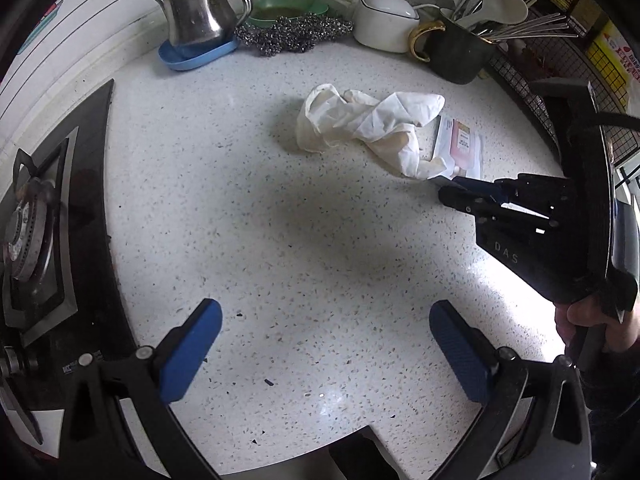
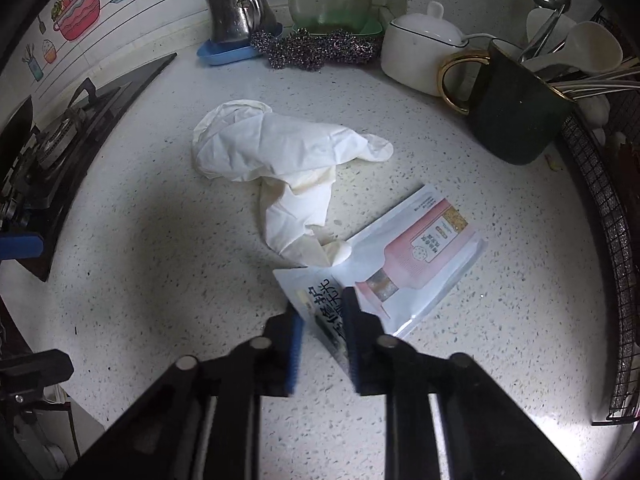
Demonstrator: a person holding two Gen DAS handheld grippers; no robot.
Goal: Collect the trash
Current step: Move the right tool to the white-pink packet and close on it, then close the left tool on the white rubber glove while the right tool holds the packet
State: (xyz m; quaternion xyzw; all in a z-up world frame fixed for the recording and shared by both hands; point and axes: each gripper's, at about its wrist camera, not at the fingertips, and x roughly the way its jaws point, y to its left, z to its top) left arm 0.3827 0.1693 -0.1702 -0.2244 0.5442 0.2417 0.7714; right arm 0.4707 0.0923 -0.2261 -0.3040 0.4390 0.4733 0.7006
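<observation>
A crumpled white glove (image 1: pixel 368 124) lies mid-counter; it also shows in the right wrist view (image 2: pixel 280 160). Beside it lies a flat white packet with a pink label (image 2: pixel 420 256), seen in the left wrist view (image 1: pixel 460 142) too. My right gripper (image 2: pixel 322 320) is shut on a second white packet with black lettering (image 2: pixel 316 300), whose corner sits between the blue pads at the counter surface. In the left wrist view the right gripper (image 1: pixel 448 188) reaches in from the right, tips near the glove's end. My left gripper (image 1: pixel 324 344) is open and empty, low over bare counter.
A gas hob (image 1: pixel 44 216) borders the counter on the left. Along the back stand a steel teapot on a blue tray (image 1: pixel 200 16), a steel scourer (image 1: pixel 292 32), a white lidded pot (image 1: pixel 386 16) and a dark mug of utensils (image 1: pixel 460 52). A wire rack (image 2: pixel 612 216) is at right.
</observation>
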